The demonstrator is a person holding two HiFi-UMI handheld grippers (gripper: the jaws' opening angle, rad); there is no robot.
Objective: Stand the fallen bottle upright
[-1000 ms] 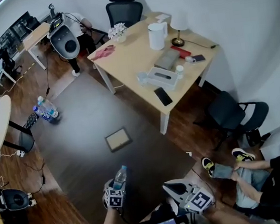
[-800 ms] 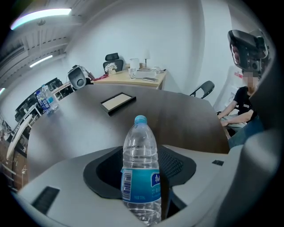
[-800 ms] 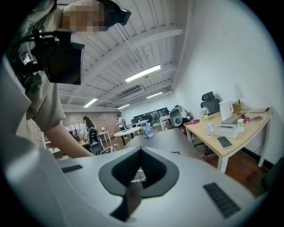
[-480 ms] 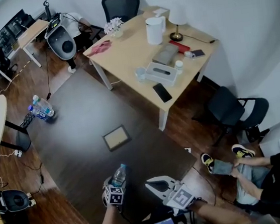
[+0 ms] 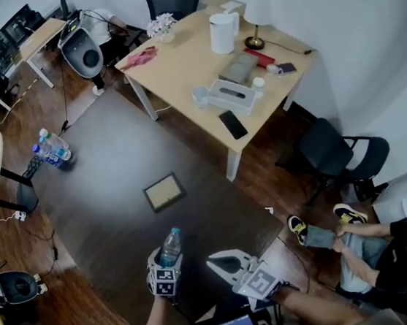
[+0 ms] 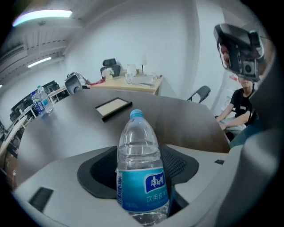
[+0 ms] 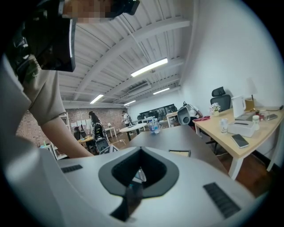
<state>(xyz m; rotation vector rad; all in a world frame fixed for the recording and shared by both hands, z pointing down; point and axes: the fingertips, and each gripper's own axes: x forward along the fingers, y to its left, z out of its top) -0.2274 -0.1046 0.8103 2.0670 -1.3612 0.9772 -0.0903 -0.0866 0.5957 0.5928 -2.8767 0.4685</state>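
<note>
Clear plastic bottle [image 6: 138,168] is left upright between the left claw's [image 5: 169,264] spread, unpressing jaws. It could be toppled if clipped during withdrawal. Right claw [image 7: 135,179] is kept closed.

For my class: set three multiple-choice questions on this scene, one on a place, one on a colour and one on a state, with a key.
1. Where does the white kettle stand? A on the wooden table; B on the floor; C on a chair.
2. What colour is the label of the water bottle between the left tongs? A red; B blue; C yellow.
3. What do the right tongs hold? A a bottle; B a phone; C nothing.
Key: 1 A, the head view shows it on the tabletop. 2 B, the left gripper view shows blue. 3 C, the right gripper view shows nothing between them.
</note>
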